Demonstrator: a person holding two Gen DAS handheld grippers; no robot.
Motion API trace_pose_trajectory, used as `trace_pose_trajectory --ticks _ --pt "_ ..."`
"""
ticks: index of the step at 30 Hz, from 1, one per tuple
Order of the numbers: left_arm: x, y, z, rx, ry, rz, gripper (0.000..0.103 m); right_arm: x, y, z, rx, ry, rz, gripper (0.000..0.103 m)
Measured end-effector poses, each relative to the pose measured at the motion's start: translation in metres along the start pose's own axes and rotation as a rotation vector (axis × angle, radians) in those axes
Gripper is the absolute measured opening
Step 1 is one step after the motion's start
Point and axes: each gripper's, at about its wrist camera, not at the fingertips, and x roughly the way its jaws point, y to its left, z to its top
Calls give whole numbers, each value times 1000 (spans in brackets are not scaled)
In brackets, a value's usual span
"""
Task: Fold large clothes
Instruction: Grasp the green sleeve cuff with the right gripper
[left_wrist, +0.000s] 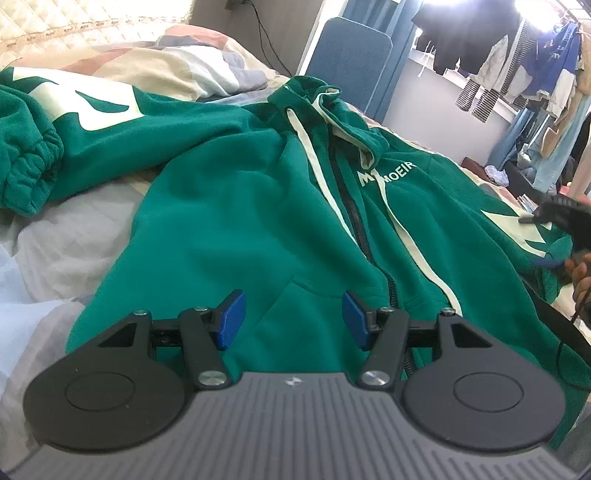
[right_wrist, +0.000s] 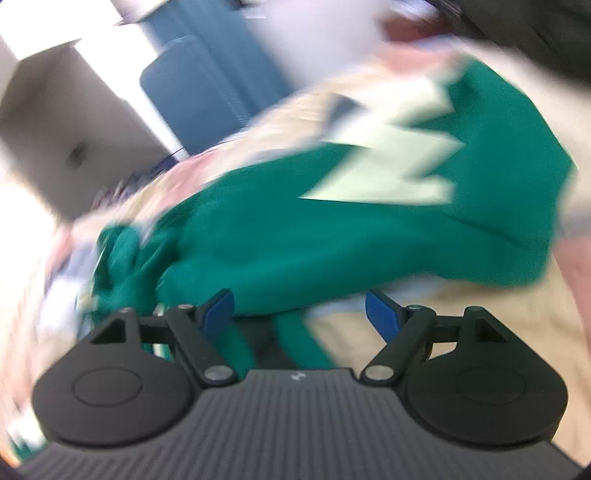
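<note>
A large green zip hoodie (left_wrist: 258, 206) with cream stripes and white chest lettering lies front up on the bed. Its left sleeve (left_wrist: 74, 125), with cream print, stretches out to the far left. My left gripper (left_wrist: 293, 317) is open and empty, just above the hoodie's front pocket near the hem. My right gripper (right_wrist: 299, 315) is open and empty over the hoodie's right sleeve (right_wrist: 369, 206), which carries a cream zigzag print; that view is blurred by motion. The right gripper also shows at the right edge of the left wrist view (left_wrist: 561, 221).
A patchwork duvet (left_wrist: 192, 66) is bunched at the head of the bed. A blue chair back (left_wrist: 351, 55) stands beyond the bed. Clothes hang on a rack (left_wrist: 517, 74) at the far right. The light bedsheet (left_wrist: 44, 258) shows on the left.
</note>
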Motion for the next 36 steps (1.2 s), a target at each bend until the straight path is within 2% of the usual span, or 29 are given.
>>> trace_pose_trajectory --ticks 3,5,7,9,12,14,17,19,22,26,28,32,36 --pt "1 -1 -1 2 1 4 63 24 -28 9 100 73 -30 79" --pt "1 -1 -1 4 3 11 63 31 -39 14 113 60 -64 79" --pt "2 0 -1 2 5 18 63 26 -48 21 122 -5 -82 78" --pt "1 -1 -2 -1 5 21 63 15 -61 29 180 -69 -50 73" --pt "1 0 -2 -4 0 21 63 -11 -74 36 245 -172 29 73" --pt "2 0 -1 -6 1 18 63 -35 -81 39 242 -288 53 73" --pt "2 -1 -1 -6 2 16 63 -64 -87 37 231 -454 44 74" --pt "1 -1 -1 -6 0 16 63 -76 -99 35 226 -495 26 74" --pt "0 -2 -2 -6 -5 19 63 -74 -111 26 264 -421 -14 74" --pt "1 -3 -2 -2 -6 31 63 -69 -108 11 329 -298 31 75" --pt "1 -3 -3 -4 -4 39 63 -71 -102 10 325 -267 42 75" --pt "2 -3 -4 -3 2 51 63 -47 -91 17 268 -206 12 75" --pt "6 -5 -5 10 4 62 63 -25 -109 25 358 -180 50 75"
